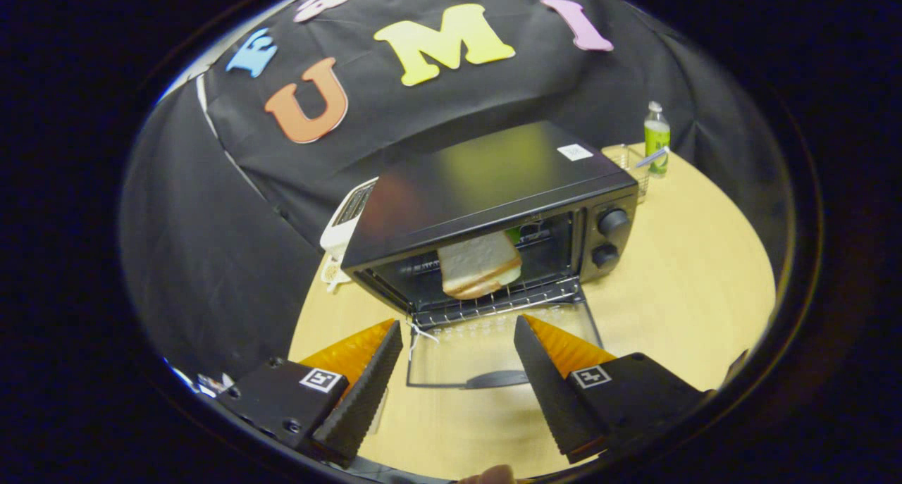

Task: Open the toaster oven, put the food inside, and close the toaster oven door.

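Two spread fingers (pixel 458 336) hold nothing; sandwich (pixel 479 265) lies crosswise inside toaster oven (pixel 493 188), door (pixel 493 350) down.

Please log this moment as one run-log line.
door: open, flat | bread: on rack inside oven | gripper: open, empty, above door | next: close door

Glossy black toaster oven (pixel 486 181) – glass door (pixel 504 350), pale wood-look table (pixel 690 287)

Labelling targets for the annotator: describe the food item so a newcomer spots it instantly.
Find the black toaster oven on the round wooden table, its glass door folded down beyond the open hand-held gripper. On the wire rack inside sits the sandwich: pale bread, the only light thing in the dark cavity.
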A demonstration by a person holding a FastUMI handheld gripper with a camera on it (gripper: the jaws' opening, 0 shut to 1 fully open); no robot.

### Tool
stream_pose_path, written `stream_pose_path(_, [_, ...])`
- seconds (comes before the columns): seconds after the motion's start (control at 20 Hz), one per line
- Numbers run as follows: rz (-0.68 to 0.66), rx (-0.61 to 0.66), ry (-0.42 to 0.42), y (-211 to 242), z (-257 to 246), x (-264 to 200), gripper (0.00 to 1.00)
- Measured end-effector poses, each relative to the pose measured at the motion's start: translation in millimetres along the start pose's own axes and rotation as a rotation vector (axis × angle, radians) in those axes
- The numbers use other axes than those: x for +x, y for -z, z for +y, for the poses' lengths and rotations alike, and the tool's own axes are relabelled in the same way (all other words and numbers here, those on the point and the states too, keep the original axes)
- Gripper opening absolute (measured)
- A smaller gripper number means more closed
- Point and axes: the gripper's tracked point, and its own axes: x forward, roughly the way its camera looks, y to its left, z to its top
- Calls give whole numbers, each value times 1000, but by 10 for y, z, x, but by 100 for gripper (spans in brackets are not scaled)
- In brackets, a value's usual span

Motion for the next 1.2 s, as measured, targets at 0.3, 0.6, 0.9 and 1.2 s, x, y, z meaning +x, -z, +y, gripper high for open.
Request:
stream_pose_path(0.3, [-3,-106,72,558,-153,-223,100])
stream_pose_path(0.6, [93,-157,182,1252,-528,259,100])
stream_pose_path(0.9, [165,-157,216,1530,-674,736,100])
stream_pose_path(1.2, [171,-169,264,1443,-644,879,100])
